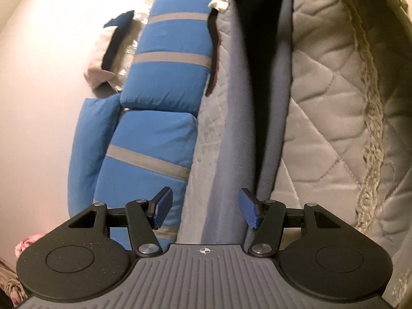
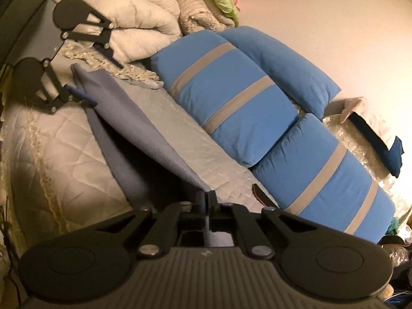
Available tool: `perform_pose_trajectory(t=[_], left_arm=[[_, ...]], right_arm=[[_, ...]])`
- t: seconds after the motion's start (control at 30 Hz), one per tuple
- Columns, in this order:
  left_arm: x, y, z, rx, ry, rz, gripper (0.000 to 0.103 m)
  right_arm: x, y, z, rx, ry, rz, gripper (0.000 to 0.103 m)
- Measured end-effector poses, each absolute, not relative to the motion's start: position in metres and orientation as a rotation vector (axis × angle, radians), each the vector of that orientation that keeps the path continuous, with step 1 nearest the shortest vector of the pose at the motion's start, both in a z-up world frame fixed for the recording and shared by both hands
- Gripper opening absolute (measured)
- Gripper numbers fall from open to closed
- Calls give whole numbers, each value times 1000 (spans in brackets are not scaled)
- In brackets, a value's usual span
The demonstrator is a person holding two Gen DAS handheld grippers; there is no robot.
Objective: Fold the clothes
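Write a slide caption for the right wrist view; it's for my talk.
Right tongs shut on a grey-blue fleece cloth stretched over the quilted cream bedspread toward the open left tongs.

Both views are lit by warm, yellowish indoor light, and a pink-orange cast is thrown over the wall. In the right wrist view the wall is washed out toward the right edge, where glare is strongest. A dark shadow is cast on the quilted bed cover beneath the raised grey cloth. Strong fisheye bending is seen at the edges, and the corners are blacked out by vignetting. Slight softness and motion blur are noticed on the blue striped cushions in the left wrist view. The lower rim of each picture is dim.
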State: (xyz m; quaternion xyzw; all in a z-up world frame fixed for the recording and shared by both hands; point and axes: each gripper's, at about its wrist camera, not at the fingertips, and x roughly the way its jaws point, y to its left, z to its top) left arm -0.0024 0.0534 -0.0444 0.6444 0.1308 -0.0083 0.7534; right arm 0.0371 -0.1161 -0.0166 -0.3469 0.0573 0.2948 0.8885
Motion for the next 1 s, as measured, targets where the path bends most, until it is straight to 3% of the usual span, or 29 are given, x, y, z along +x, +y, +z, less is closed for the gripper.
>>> perform_pose_trajectory(t=[0.17,0.2,0.33,0.4,0.53,0.7,1.0], left_arm=[[8,54,-42,1382,279,81,55],[12,55,-40,1369,282,111,55],[27,66,-22,1257,322,216,55],[40,77,-5,1143,365,244,55],[58,115,37,903,463,264,55],[70,193,81,391,680,205,56],[44,296,53,-308,828,137,56]], right_arm=[[33,-114,-34,-778,205,717,3],[32,-114,-37,-781,221,736,21],[28,-117,-36,-707,238,780,51],[28,-121,-30,-627,232,788,85],[32,-131,-23,-460,231,787,103],[34,-138,-32,-359,219,758,103],[37,-155,-49,-217,232,744,103]])
